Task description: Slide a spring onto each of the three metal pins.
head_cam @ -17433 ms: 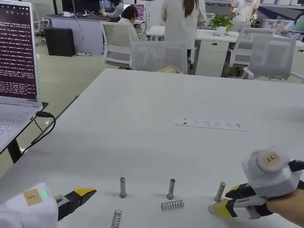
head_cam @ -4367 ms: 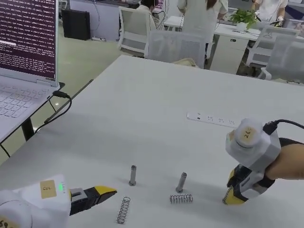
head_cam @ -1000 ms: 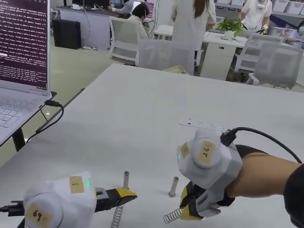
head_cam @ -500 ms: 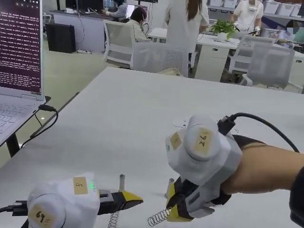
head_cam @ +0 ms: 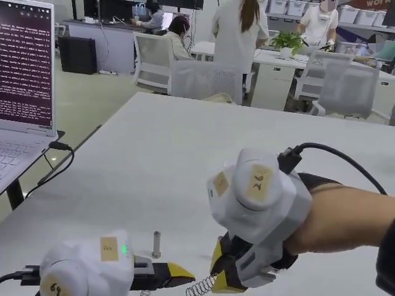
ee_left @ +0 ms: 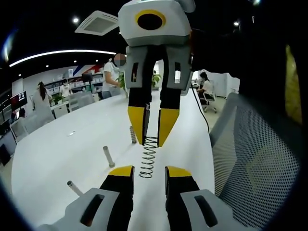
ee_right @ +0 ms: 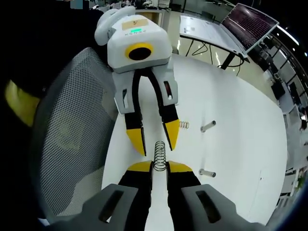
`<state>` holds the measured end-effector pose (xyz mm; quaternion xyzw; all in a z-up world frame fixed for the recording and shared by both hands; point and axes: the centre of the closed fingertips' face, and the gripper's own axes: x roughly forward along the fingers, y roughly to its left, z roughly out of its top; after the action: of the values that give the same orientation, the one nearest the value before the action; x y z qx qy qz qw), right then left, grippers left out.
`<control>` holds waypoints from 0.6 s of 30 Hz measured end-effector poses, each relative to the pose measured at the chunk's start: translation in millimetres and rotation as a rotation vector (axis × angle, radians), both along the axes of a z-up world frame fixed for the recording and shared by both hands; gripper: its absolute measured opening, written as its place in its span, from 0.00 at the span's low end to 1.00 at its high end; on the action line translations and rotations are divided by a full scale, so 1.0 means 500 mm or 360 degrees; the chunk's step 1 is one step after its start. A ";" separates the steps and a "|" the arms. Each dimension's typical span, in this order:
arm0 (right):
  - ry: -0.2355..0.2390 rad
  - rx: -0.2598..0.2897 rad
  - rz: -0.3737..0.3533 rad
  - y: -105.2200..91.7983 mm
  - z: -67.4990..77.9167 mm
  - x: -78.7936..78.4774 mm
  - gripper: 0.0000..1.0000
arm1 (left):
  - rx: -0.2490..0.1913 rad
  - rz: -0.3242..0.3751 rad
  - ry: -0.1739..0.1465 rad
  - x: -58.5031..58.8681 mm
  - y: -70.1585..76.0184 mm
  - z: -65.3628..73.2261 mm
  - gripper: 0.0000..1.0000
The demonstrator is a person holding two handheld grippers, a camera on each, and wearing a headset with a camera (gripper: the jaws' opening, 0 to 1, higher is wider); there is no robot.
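My right gripper [head_cam: 217, 275] is shut on one end of a steel spring [head_cam: 201, 285], which sticks out to the left. My left gripper [head_cam: 183, 275] faces it, jaws open. In the left gripper view the spring [ee_left: 148, 157] hangs from the right gripper [ee_left: 151, 137] and its free end reaches between my left gripper [ee_left: 149, 172] tips. In the right gripper view the spring [ee_right: 160, 154] rises from my right gripper [ee_right: 160, 167] toward the left gripper [ee_right: 154, 140]. One metal pin [head_cam: 156, 244] stands upright behind the left gripper. Three pins [ee_left: 108, 156] stand in a row. A second spring [ee_right: 184, 125] lies by a pin [ee_right: 208, 126].
The white table [head_cam: 185, 154] stretches far ahead. An open laptop [head_cam: 21, 80] stands at the left with a black cable [head_cam: 52, 166] trailing off it. Grey chairs [head_cam: 207, 80] and people are behind the table. A mesh chair [ee_left: 255, 159] sits close behind the grippers.
My right gripper has carried the spring left, off the table, toward the left gripper. My left gripper has come right, and the two now face tip to tip.
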<state>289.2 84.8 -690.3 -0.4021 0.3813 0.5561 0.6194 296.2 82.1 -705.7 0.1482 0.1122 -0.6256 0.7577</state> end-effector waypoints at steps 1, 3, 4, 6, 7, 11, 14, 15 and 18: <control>0.0002 -0.0002 0.0002 0.001 0.000 -0.002 0.08 | 0.0003 -0.0002 -0.0009 0.000 0.000 0.000 0.14; 0.0003 -0.0005 0.0005 0.001 0.000 -0.004 0.08 | -0.0012 -0.0007 0.0004 -0.002 -0.003 0.003 0.11; 0.0002 -0.0006 0.0006 0.001 0.000 -0.004 0.08 | -0.0020 -0.0007 0.0002 -0.002 -0.004 0.005 0.09; 0.0003 -0.0007 0.0009 0.002 0.001 -0.007 0.08 | -0.0016 -0.0013 -0.0006 -0.002 -0.004 0.004 0.05; 0.0005 -0.0005 0.0009 0.003 0.001 -0.008 0.08 | -0.0015 -0.0012 -0.0008 -0.002 -0.004 0.004 0.04; 0.0000 0.0001 0.0011 0.005 0.004 -0.009 0.08 | -0.0013 -0.0017 -0.0013 -0.003 -0.005 0.003 0.03; -0.0001 0.0019 0.0010 0.009 0.006 -0.009 0.08 | -0.0009 -0.0018 -0.0015 -0.003 -0.006 0.003 0.03; 0.0002 0.0029 0.0008 0.011 0.007 -0.009 0.08 | -0.0008 -0.0018 -0.0015 -0.003 -0.006 0.002 0.03; 0.0006 0.0073 0.0001 0.017 0.012 -0.009 0.08 | -0.0009 -0.0018 -0.0017 -0.003 -0.005 0.003 0.03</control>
<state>284.8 93.6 -684.3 -0.3868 0.3697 0.5656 0.6276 294.8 79.4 -704.3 0.1501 0.1056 -0.6295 0.7550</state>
